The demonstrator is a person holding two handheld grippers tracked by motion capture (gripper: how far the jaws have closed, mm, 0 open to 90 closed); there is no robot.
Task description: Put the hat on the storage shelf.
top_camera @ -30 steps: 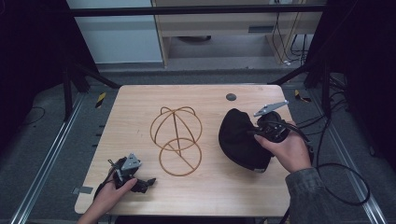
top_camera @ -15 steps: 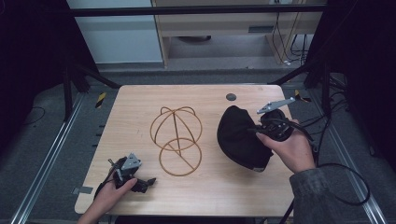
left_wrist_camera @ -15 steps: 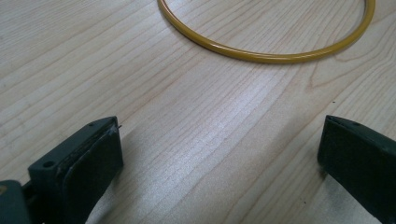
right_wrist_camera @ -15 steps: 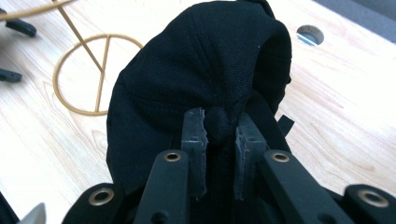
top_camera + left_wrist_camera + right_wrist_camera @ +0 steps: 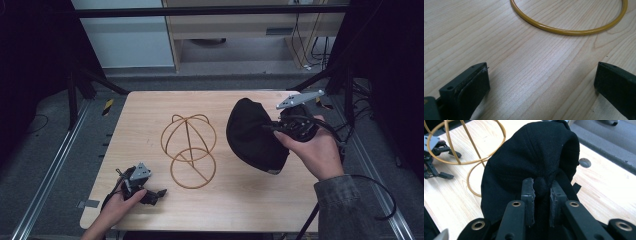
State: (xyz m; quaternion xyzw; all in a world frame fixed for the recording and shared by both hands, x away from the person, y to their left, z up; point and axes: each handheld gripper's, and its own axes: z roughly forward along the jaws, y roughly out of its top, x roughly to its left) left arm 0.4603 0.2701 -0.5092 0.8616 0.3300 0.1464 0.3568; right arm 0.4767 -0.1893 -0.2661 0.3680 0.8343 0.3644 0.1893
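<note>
A black cap (image 5: 252, 135) (image 5: 534, 162) hangs lifted above the right half of the wooden table, its lower edge near the tabletop. My right gripper (image 5: 280, 129) (image 5: 542, 200) is shut on a bunched fold of the cap's fabric. A gold wire hat stand (image 5: 189, 147) (image 5: 469, 150) stands at the table's middle, left of the cap. Its round base ring (image 5: 571, 23) lies ahead of my left gripper (image 5: 159, 192) (image 5: 541, 82), which rests open and empty on the table near the front left corner.
The wooden table (image 5: 150, 115) has a small round grey hole cover (image 5: 584, 162) near its far right edge. Cables trail off the table's right side. Dark floor and metal frame rails surround the table.
My right gripper has risen with the cap, lifting the fabric higher off the table. The left gripper has stayed in place.
</note>
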